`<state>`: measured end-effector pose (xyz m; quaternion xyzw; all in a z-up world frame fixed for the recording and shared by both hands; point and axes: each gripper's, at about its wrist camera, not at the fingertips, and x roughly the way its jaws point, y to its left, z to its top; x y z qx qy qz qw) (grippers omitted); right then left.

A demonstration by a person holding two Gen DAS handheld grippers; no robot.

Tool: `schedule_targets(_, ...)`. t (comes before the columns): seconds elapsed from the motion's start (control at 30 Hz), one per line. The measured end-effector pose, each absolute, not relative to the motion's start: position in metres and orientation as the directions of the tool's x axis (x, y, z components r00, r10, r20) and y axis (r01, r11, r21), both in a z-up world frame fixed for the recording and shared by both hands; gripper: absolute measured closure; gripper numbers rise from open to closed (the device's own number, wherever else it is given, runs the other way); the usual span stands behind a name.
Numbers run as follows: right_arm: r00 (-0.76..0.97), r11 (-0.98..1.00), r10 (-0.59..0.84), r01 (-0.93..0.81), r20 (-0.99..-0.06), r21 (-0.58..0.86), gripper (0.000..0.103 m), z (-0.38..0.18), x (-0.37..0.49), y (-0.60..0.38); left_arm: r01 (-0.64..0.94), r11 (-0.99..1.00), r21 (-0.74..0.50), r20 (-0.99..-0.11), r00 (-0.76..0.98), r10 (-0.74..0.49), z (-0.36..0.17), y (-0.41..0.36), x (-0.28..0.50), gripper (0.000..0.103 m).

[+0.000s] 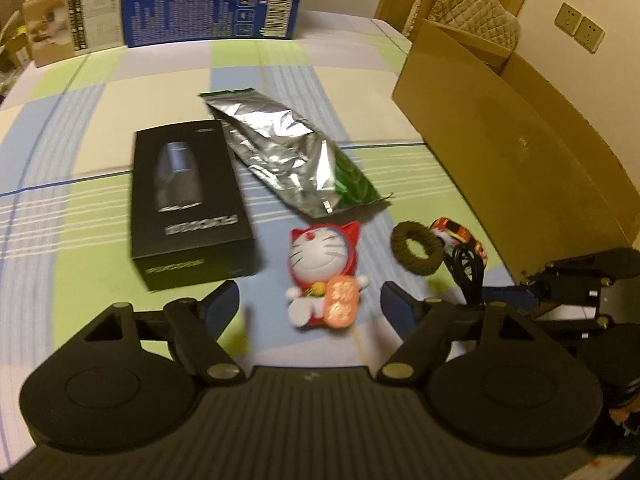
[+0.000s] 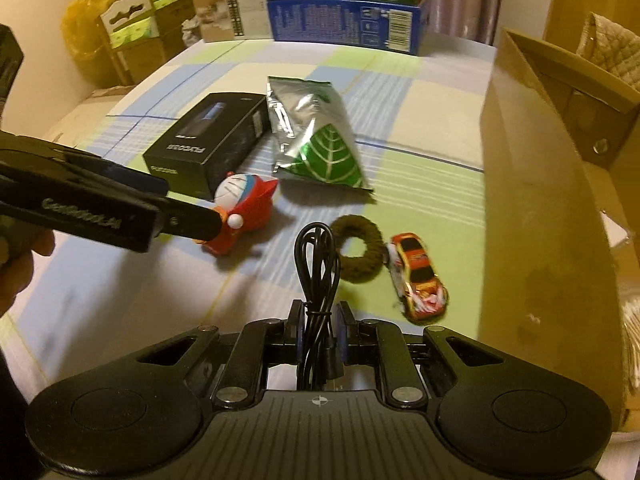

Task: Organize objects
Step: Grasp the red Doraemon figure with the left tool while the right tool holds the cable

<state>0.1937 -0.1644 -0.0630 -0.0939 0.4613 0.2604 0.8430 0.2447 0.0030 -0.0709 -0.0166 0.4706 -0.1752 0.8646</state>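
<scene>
Black cable (image 2: pixel 316 272), bundled and tied, sits pinched between the narrow jaws of our right gripper (image 2: pixel 319 338); only the right wrist view shows that grip clearly, while the left wrist view catches just the cable's loops (image 1: pixel 466 270) hanging beside the right gripper's fingers (image 1: pixel 516 294).

We take the cat figurine (image 1: pixel 324 276) as our landmark. From the left wrist view it lies between the spread jaws of our left gripper (image 1: pixel 312 308), which stand wide, and we cannot tell that either pad touches it. From the right wrist view we see the same toy (image 2: pixel 240 208) on its side, with one left finger (image 2: pixel 192 220) reaching in against it.

Beyond the figurine and to its left lies a black product box (image 1: pixel 188 200); a silver and green foil pouch (image 1: pixel 288 156) lies just beyond the figurine, overlapping the box's edge. To the figurine's right rest a brown ring (image 1: pixel 416 248) and, touching it, an orange toy car (image 2: pixel 416 274).

Well right of the figurine stands a cardboard box (image 1: pixel 512 152), open at the top; neither view shows what is inside. Far beyond the figurine, a blue carton (image 1: pixel 212 16) and a pale carton (image 1: pixel 68 28) stand on the checked cloth (image 1: pixel 100 120).
</scene>
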Motion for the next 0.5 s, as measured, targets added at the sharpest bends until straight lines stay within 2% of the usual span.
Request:
schedule_targets(0.27,0.441,0.85,0.359,-0.518,-0.823,0.093,0.091,-0.063,0.192,-0.169,0.32,0.933,-0.165,-0.817,0.485,-0.311,-0.081,-0.014,0.265,0.044)
schedule_targets(0.43,0.443,0.852,0.359,-0.514,-0.822,0.095,0.091,-0.064,0.192,-0.169,0.319,0.936,-0.146,-0.828,0.478,-0.292,-0.089,-0.014,0.272,0.06)
schedule_targets(0.5,0.446,0.855,0.356,-0.51,-0.821,0.094,0.091,-0.064,0.194,-0.17,0.323,0.937,-0.131,-0.834,0.475,-0.28,-0.093,-0.015,0.273,0.063)
